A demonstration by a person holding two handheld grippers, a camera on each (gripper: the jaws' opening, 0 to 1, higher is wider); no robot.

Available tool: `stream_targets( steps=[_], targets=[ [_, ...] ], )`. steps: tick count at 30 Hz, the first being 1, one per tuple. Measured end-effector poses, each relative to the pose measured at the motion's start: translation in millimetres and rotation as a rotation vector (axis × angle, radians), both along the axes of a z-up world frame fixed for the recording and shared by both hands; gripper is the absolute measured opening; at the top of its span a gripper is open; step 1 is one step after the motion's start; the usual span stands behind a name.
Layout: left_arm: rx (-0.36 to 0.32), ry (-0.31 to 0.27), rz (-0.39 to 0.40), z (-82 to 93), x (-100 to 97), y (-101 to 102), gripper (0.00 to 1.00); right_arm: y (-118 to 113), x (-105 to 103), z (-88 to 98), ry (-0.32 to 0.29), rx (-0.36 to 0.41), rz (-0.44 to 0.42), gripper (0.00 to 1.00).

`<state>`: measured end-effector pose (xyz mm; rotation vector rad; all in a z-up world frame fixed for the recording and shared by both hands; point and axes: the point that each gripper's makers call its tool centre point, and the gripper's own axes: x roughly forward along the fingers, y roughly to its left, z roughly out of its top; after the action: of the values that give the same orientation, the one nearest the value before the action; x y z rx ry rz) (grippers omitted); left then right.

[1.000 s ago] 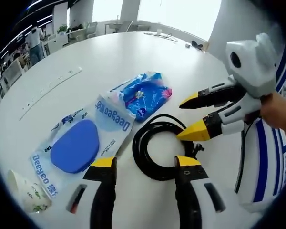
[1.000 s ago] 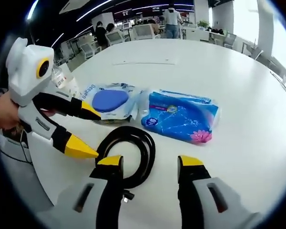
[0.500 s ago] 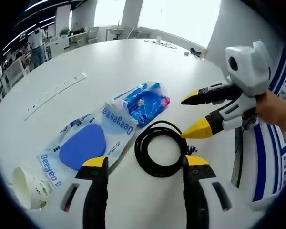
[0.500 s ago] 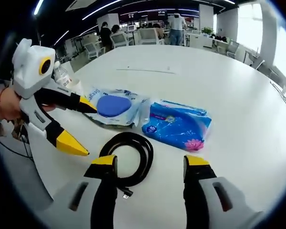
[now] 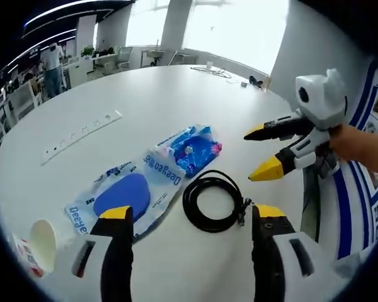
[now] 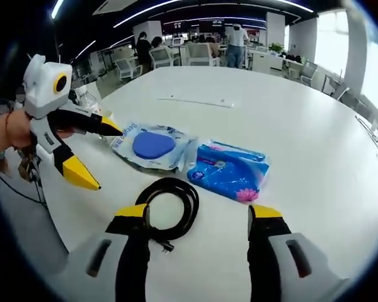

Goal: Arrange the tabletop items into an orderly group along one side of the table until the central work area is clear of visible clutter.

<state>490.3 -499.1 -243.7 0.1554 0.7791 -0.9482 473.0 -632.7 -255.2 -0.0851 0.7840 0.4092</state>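
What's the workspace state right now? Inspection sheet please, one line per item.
Surface: white round table, mostly bare.
Job's things: coiled black cable, blue tissue pack and clear bag with a blue pad lie close together near the table edge; the bag touches or overlaps the tissue pack.
Clutter: paper cup lying on its side; white power strip further in.
Grippers: left gripper open, holding nothing; right gripper open, holding nothing; both are above the table.
Cables: the black coil has a plug end sticking out; thin dark wires at the far table edge.
Surroundings: open office with desks, chairs and people standing.
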Motion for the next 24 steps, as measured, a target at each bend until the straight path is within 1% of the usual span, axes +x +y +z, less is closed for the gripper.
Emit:
stream_targets(
  steps=[4, 7, 11, 13, 15, 19, 22, 24],
  targets=[
    [-0.023, -0.02, 0.002, 10.4, -0.4, 7.8, 0.83, -3.4, -2.3, 7.8, -0.013, 0.019, -0.007, 0.66],
    [-0.027, -0.033, 0.009, 16.3, -0.7, 15.9, 0.83, -3.3, -6.8, 14.3, -0.024, 0.002, 0.01, 0.68],
    [-0.048, -0.046, 0.013, 26.3, -3.3, 26.9, 0.85, -2.8, -8.4, 19.5, -0.035, -0.002, 0.024, 0.72],
    [-0.051, -0.051, 0.015, 29.8, -5.1, 32.4, 0.86, -2.7, -12.0, 25.1, -0.041, -0.006, 0.031, 0.72],
    [-0.049, -0.064, 0.016, 33.6, -6.4, 40.0, 0.86, -1.7, -12.7, 28.7, -0.047, 0.005, 0.031, 0.73],
    [-0.059, -0.071, 0.032, 39.7, -9.7, 54.0, 0.87, -0.3, -14.3, 34.3, -0.056, 0.02, 0.029, 0.74],
    [-0.056, -0.077, 0.045, 42.3, -11.3, 65.2, 0.87, 3.4, -18.9, 39.3, -0.063, 0.018, 0.04, 0.76],
    [-0.06, -0.086, 0.051, 47.2, -13.4, 72.7, 0.88, 6.0, -22.9, 42.6, -0.066, 0.014, 0.051, 0.77]
  ],
)
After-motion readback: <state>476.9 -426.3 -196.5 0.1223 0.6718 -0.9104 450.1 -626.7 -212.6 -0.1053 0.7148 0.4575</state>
